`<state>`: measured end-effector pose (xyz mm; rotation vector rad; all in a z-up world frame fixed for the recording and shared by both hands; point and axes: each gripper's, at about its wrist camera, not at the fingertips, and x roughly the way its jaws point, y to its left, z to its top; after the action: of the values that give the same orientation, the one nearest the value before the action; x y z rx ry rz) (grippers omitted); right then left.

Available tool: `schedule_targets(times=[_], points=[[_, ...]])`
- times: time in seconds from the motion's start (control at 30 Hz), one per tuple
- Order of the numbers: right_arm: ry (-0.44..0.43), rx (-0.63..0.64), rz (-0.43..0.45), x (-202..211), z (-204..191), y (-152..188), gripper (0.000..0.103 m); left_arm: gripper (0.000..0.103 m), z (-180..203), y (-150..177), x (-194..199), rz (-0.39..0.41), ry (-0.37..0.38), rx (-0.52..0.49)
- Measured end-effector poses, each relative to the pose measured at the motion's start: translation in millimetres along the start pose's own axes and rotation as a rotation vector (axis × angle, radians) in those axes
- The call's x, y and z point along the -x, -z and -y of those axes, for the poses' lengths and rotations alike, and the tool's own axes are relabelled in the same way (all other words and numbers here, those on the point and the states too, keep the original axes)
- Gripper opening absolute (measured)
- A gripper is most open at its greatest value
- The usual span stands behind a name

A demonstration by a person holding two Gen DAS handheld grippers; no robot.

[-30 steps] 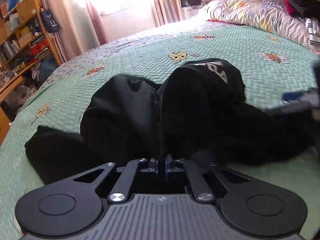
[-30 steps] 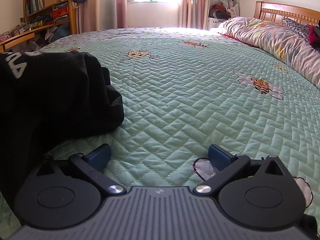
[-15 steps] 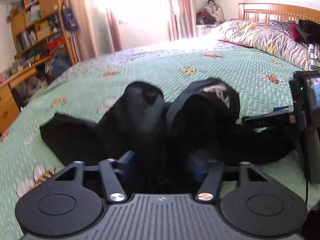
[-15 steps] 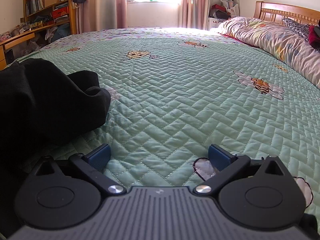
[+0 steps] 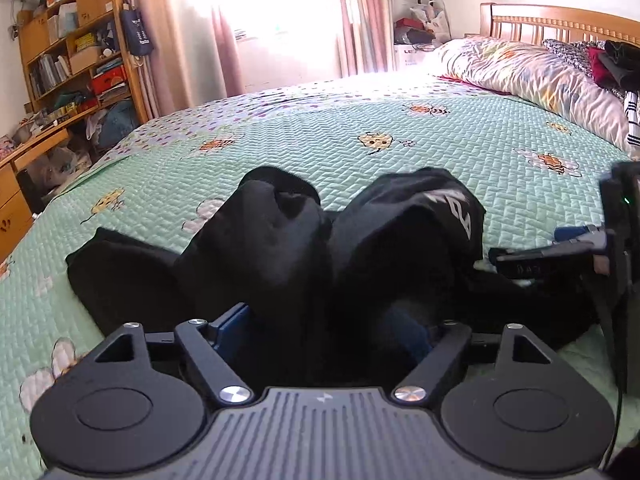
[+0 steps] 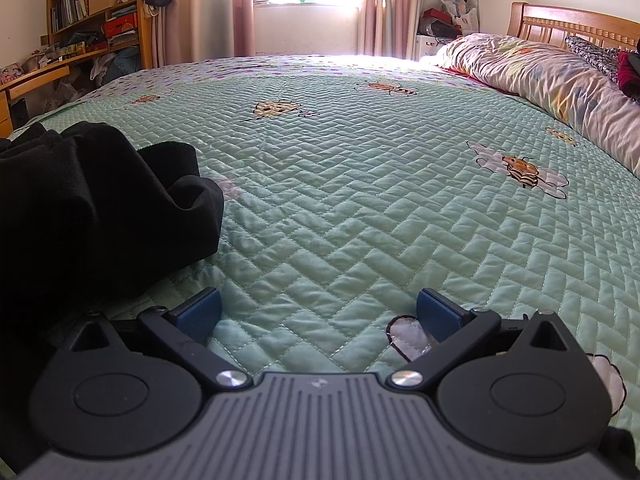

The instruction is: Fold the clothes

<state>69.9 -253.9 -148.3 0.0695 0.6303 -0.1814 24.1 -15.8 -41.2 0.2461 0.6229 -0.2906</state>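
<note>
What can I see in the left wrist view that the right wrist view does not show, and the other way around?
Only the left wrist view shows the white lettering on the black garment, the whole bunched heap, and the right gripper from the side. Its own left gripper has just been opening, with cloth between the fingers. Only the right wrist view shows the right gripper open over bare quilt, touching no cloth. Both share the green bee quilt, the garment, the bookshelf, the window and the headboard.
</note>
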Motion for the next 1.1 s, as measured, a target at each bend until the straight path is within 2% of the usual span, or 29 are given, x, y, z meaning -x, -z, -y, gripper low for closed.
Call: schedule_targets(times=[0.1, 0.2, 0.3, 0.37, 0.4, 0.47, 0.5, 0.53, 0.57, 0.67, 0.77, 0.83, 0.9, 1.0, 1.1], points=[[0.0, 0.0, 0.0, 0, 0, 0, 0.103, 0.008, 3, -22, -23, -0.023, 0.034, -0.026], [0.001, 0.001, 0.0, 0, 0, 0, 0.103, 0.006, 2, -49, -32, -0.002, 0.022, -0.018], [0.001, 0.001, 0.0, 0, -1, 0, 0.103, 0.006, 8, -69, -22, 0.062, -0.012, -0.086], [0.001, 0.001, 0.0, 0, -1, 0, 0.103, 0.008, 1, -77, -15, 0.084, -0.035, -0.081], [0.001, 0.001, 0.0, 0, -1, 0, 0.103, 0.013, -5, -79, -12, 0.083, -0.041, -0.062], [0.001, 0.001, 0.0, 0, -1, 0, 0.103, 0.034, -16, -83, -8, 0.08, -0.054, -0.022], [0.001, 0.001, 0.0, 1, -1, 0, 0.103, 0.062, -19, -78, -8, 0.063, -0.07, -0.028], [0.001, 0.001, 0.0, 1, -1, 0, 0.103, 0.085, -21, -73, -8, 0.045, -0.088, -0.035], [0.001, 0.001, 0.0, 1, -1, 0, 0.103, 0.089, -22, -62, -7, 0.042, -0.097, -0.045], [0.001, 0.0, 0.0, 0, -1, 0, 0.103, 0.091, -27, -27, -3, 0.002, -0.082, -0.016], [0.001, 0.0, 0.0, 0, -1, 0, 0.103, 0.093, -33, 10, 11, -0.004, -0.068, 0.085], [0.001, 0.0, 0.0, 0, -1, 0, 0.103, 0.093, -32, 28, 18, -0.009, -0.06, 0.104], [0.001, 0.0, 0.0, 0, -1, 0, 0.103, 0.093, -27, 41, 27, -0.004, -0.05, 0.097], [0.001, 0.001, 0.0, 0, -1, 0, 0.103, 0.093, -16, 49, 33, -0.001, 0.011, 0.03], [0.001, 0.001, 0.0, 0, -1, 0, 0.103, 0.093, -5, 43, 23, -0.001, 0.014, -0.026]])
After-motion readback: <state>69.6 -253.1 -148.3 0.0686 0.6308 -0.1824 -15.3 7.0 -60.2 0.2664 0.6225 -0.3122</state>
